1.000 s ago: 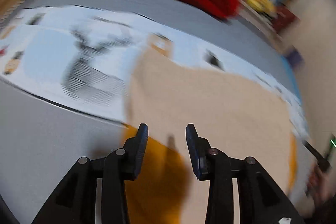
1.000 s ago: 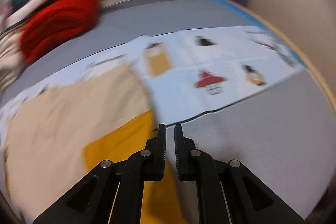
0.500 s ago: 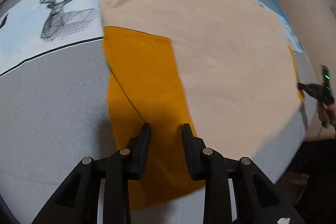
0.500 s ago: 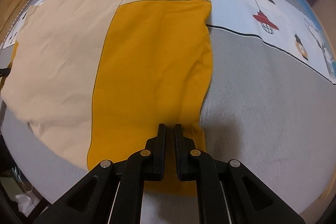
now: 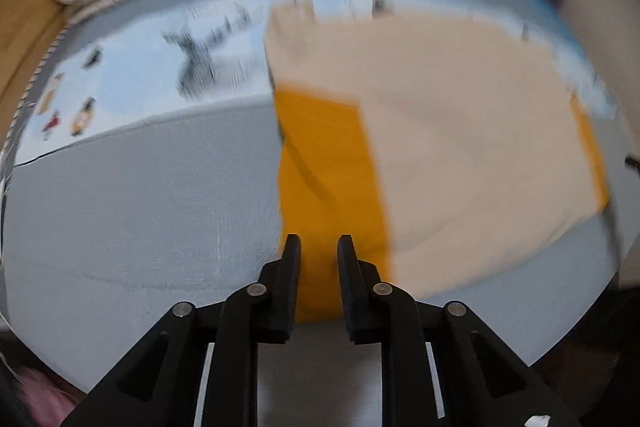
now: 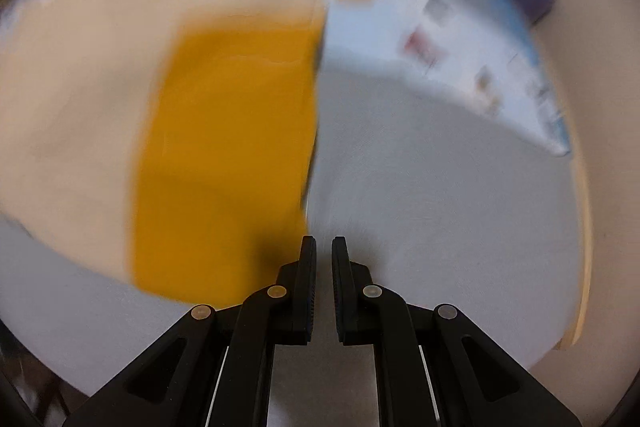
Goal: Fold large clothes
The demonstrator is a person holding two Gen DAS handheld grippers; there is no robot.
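the beige and mustard garment (image 5: 460, 147) lay spread flat on the grey bed (image 5: 140, 207), partly over the printed sheet (image 5: 132, 87). the left gripper (image 5: 318, 247) hovered over its mustard sleeve, jaws closing with nothing pinched between them. the right gripper (image 6: 324, 247) hung pressed together, empty, beside the sleeve's edge.

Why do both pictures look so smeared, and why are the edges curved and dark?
Left wrist view: motion blur smears the garment and the deer print, while the left hand-held gripper, its jaws closing, stays crisp. Right wrist view: heavier smear, only the right hand-held gripper sharp. In both, the fisheye lens bends the bed and blackens the corners.
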